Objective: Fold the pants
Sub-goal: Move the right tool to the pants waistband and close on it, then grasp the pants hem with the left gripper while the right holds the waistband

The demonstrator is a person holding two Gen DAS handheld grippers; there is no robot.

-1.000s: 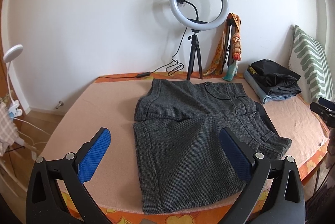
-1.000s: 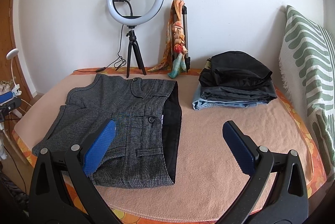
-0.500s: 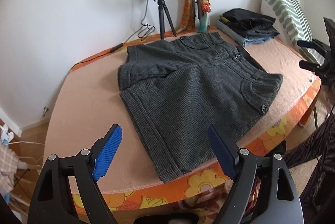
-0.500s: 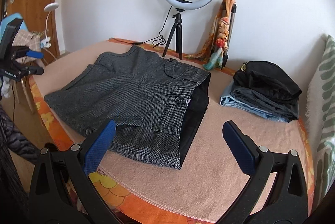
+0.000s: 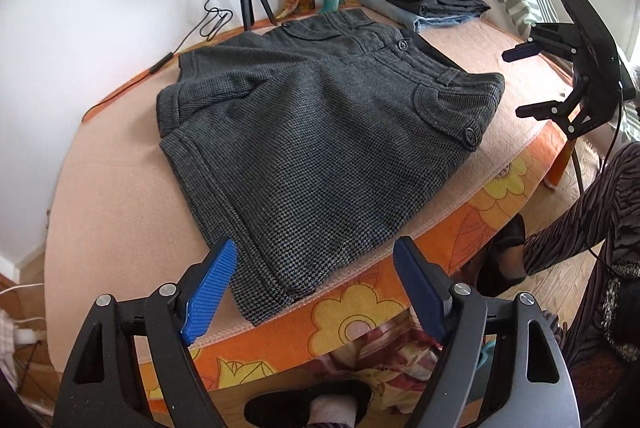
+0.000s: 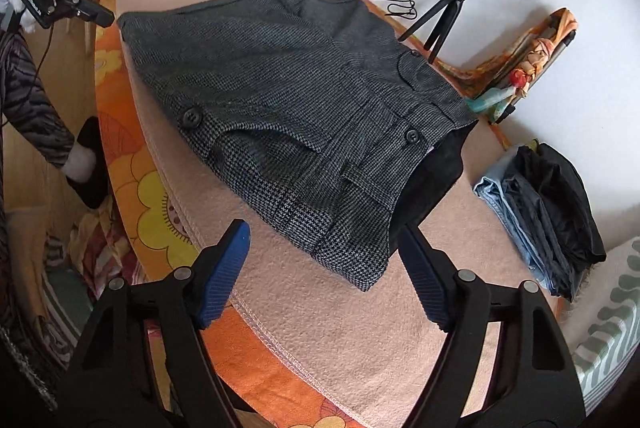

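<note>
Left wrist view shows my left gripper (image 5: 314, 278) hanging just over the near hem corner of the pants (image 5: 320, 135), its jaws apart and gripping nothing though they have just been closing in; I judge I hold it there because that corner is the natural place to pinch for a fold. My right gripper (image 6: 324, 252) sits the same way at the waistband corner of the pants, jaws spread with nothing pressed between the pads, also just narrowed. With one gripper at each end of the near edge, I can lift that whole side evenly. The pants lie flat on the peach blanket (image 6: 352, 316), close to its front edge, waistband toward the stack of folded clothes (image 6: 548, 211), which sits well apart from the pants. They are short, dark grey checked wool, already doubled leg over leg, with black buttons, pocket flaps and a black lining showing at the open waist.
</note>
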